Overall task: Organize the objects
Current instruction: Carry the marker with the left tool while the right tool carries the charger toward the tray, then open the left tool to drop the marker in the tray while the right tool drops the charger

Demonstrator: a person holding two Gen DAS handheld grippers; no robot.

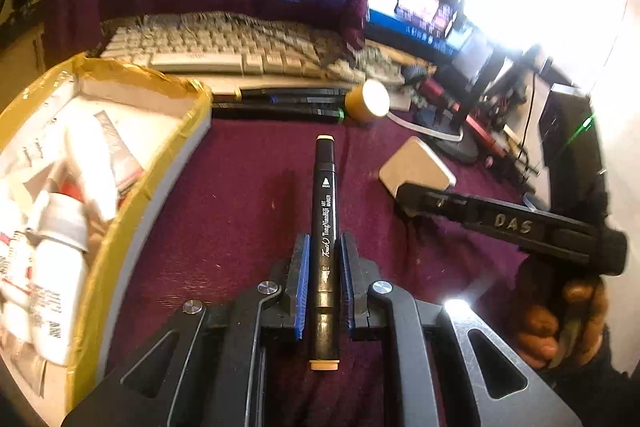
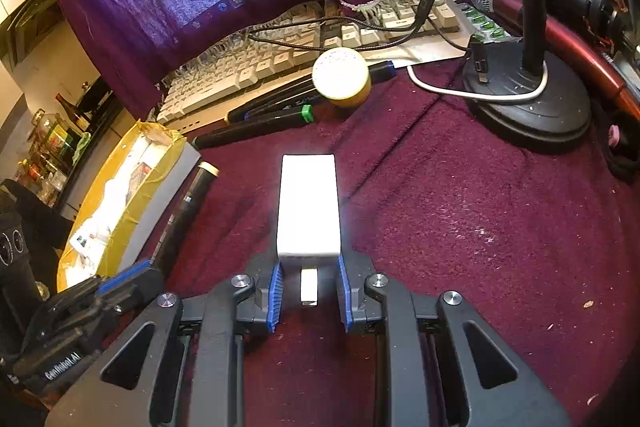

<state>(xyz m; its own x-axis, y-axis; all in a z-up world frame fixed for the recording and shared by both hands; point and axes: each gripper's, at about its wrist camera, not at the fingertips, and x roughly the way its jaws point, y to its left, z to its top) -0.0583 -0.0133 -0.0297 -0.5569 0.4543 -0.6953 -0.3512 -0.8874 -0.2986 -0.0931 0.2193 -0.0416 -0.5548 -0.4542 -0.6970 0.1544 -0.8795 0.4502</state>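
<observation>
Now the left gripper (image 1: 324,281) has its fingers clamped mid-barrel on a light, stiff marker (image 1: 325,223) above the surface; the right gripper (image 2: 308,283) pinches a smooth, slippery charger (image 2: 308,203) by its plug end.

"Touch", "ART MARKER" and "BROAD" are printed on the marker (image 1: 325,251). "DAS" is lettered on the right claw (image 1: 404,193). "GenRobot.AI" is marked on the left claw (image 2: 120,277).

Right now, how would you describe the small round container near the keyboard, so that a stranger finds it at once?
Find the pale keyboard at the back of the dark red cloth. Along its front edge lies a row of black markers. The round container stands at their right end: short, with yellow sides and a white top, the only round thing among those long pens.
</observation>
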